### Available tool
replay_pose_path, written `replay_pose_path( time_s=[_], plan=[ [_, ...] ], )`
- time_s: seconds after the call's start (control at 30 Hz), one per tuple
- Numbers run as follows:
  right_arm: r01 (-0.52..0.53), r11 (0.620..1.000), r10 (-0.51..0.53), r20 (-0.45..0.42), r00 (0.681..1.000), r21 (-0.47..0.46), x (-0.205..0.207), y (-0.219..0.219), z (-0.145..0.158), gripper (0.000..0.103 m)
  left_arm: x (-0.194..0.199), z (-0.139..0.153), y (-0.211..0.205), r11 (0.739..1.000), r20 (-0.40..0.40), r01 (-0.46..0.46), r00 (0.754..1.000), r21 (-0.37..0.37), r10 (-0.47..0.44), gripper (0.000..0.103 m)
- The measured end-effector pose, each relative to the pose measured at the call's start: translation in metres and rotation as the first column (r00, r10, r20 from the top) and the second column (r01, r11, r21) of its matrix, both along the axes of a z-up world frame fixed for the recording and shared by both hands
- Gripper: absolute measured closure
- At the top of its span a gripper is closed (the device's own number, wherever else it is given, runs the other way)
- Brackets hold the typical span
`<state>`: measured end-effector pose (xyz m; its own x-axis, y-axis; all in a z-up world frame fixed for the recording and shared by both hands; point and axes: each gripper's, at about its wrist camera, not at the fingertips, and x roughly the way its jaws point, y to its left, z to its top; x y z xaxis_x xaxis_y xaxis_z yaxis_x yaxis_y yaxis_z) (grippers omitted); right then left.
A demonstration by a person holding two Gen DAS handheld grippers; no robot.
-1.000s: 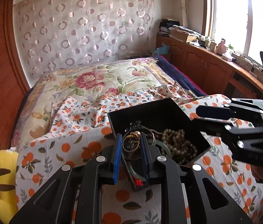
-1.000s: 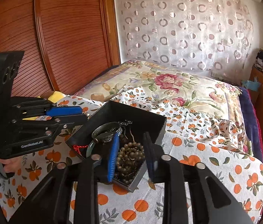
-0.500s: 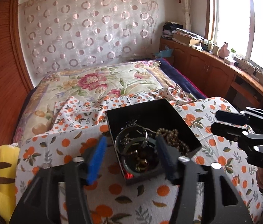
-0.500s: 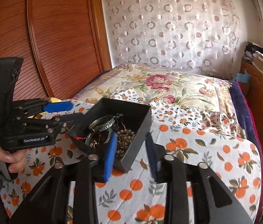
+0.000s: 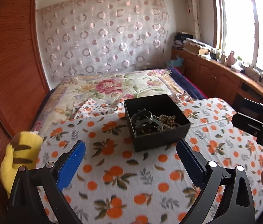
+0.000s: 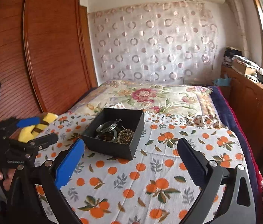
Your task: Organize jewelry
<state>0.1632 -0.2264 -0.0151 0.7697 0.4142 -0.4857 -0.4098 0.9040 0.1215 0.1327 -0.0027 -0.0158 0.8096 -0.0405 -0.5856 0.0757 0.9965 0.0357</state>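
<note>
A black open box stands on the orange-print cloth and holds a tangle of jewelry: metal bangles, a bead strand and small pieces. It also shows in the right wrist view, with bangles and beads inside. My left gripper is open and empty, pulled back in front of the box. My right gripper is open and empty, also back from the box. Each gripper shows at the edge of the other's view.
The cloth covers a board at the foot of a floral bed. A yellow striped plush lies at the left edge. A wooden wardrobe stands left, a wooden counter with clutter right under the window.
My left gripper let go of the gold ring into the box, opened wide and drew back. My right gripper also opened wider and drew back from the box.
</note>
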Motion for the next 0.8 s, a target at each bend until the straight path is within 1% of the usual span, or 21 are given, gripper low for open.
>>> replay_pose_path(
  time_s=[0.23, 0.33, 0.43, 0.53, 0.8],
  plan=[
    [0.059, 0.998, -0.06, 0.059, 0.996, 0.009, -0.042, -0.01, 0.017, 0.003, -0.044, 0.012, 0.007, 0.999, 0.04, -0.041, 0.998, -0.016, 0.041, 0.009],
    [0.077, 0.997, -0.078, 0.071, 0.994, 0.018, -0.055, -0.013, 0.021, 0.003, -0.058, 0.019, 0.01, 0.998, 0.056, -0.051, 0.997, -0.032, 0.053, 0.009],
    [0.086, 0.996, -0.088, 0.078, 0.993, 0.025, -0.065, -0.015, 0.023, 0.003, -0.069, 0.023, 0.01, 0.998, 0.072, -0.057, 0.996, -0.023, 0.058, 0.009],
    [0.087, 0.996, -0.089, 0.077, 0.993, 0.031, -0.068, -0.017, 0.024, 0.003, -0.075, 0.025, 0.01, 0.998, 0.087, -0.056, 0.994, -0.02, 0.058, 0.008],
    [0.092, 0.995, -0.094, 0.078, 0.993, 0.024, -0.072, -0.015, 0.022, 0.003, -0.079, 0.028, 0.011, 0.998, 0.094, -0.059, 0.994, -0.027, 0.061, 0.008]
  ],
)
